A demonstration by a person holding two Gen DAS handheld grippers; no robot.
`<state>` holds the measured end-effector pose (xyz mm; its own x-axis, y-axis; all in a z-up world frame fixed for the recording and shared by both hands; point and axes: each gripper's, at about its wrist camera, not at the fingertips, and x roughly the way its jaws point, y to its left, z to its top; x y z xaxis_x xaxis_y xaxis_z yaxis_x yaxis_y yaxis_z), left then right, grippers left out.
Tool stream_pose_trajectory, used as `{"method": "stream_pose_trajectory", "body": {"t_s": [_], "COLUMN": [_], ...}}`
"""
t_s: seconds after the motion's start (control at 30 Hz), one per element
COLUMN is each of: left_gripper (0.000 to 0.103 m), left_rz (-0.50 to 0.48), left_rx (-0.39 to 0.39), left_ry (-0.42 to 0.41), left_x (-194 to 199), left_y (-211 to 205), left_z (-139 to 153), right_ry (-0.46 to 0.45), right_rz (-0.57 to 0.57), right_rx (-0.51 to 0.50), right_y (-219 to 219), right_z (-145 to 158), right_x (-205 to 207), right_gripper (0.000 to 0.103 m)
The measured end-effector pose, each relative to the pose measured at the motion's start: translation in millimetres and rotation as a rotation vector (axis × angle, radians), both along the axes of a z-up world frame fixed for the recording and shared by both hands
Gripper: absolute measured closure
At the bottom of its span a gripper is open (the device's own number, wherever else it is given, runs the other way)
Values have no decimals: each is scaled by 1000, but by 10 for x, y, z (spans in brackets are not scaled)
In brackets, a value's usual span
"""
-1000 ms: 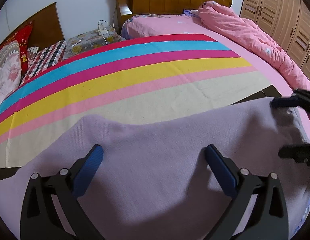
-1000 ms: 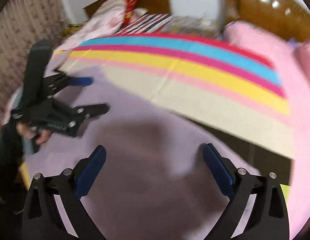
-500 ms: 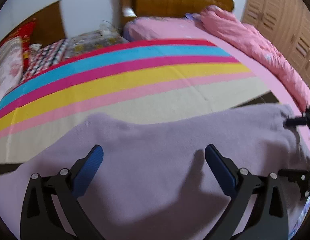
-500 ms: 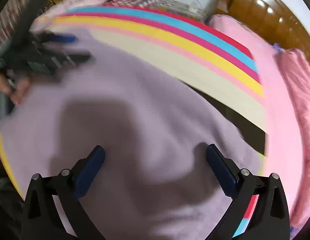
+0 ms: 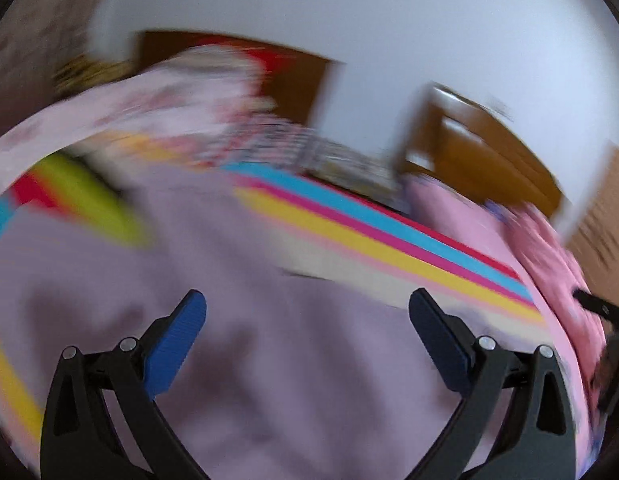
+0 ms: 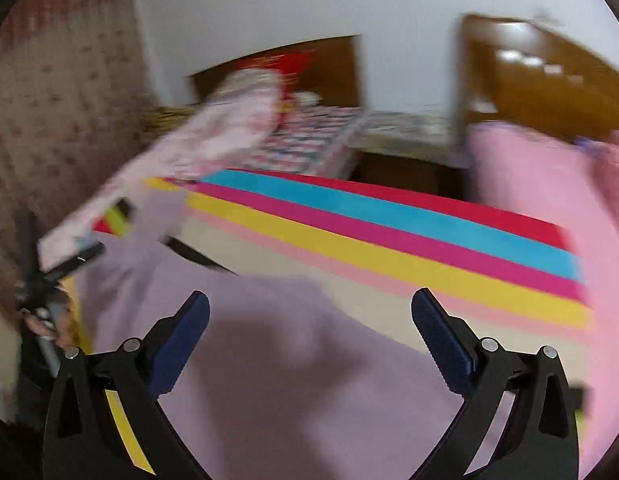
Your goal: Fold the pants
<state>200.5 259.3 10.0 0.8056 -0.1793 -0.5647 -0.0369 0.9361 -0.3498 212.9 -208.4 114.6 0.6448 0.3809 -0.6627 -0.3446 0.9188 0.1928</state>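
Two claws hang over the bed, both blurred: the left claw point(image 5: 307, 334) spread wide above the lilac pants point(image 5: 269, 360), the right claw point(image 6: 309, 334) just as wide, pinching nothing, with the pants lying on the striped sheet point(image 6: 389, 248).

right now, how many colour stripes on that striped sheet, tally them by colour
On the striped sheet, right wrist view:
red stripe: 1
blue stripe: 1
magenta stripe: 1
yellow stripe: 1
pale pink stripe: 1
cream band: 1
Total: 6
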Motion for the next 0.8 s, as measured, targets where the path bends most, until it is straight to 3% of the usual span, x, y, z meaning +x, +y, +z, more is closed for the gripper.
{"method": "stream_pose_trajectory", "body": {"t_s": [0.07,0.13,0.2,0.23,0.27,0.37,0.53,0.67,0.7,0.73,0.77,0.8], "left_gripper": [2,9,24,24,25,27,29,29,29,29,29,28], "left_rz": [121,207,199,191,186,139,187,204,202,197,192,187], "left_rx": [-28,-19,-21,-16,-13,-29,-96,-98,-105,-114,-118,-121], "left_ry": [59,104,162,198,224,189,117,91,90,86,84,79], "left_x": [57,83,148,184,226,137,-57,-99,-57,-64,-21,-25], "left_y": [652,1161,1442,1578,1659,1830,1920,1903,1918,1930,1948,1957], "left_z": [-141,-302,-448,-563,-670,-823,-915,-965,-962,-967,-972,-973], "right_ry": [33,86,193,232,277,375,507,492,485,477,467,444], "right_rz": [93,188,274,298,321,359,379,395,399,409,420,430], "right_rx": [22,23,67,82,93,100,137,148,141,112,80,45], "right_y": [535,1145,1669,1845,2045,2576,3149,3485,3528,3576,3597,3632], "right_z": [-93,-277,-542,-612,-671,-911,-1258,-1310,-1326,-1333,-1321,-1293], "right_x": [453,908,1337,1464,1571,1951,2246,2447,2486,2493,2462,2414], "right_gripper": [5,5,11,21,23,30,37,45,53,73,88,90]}}
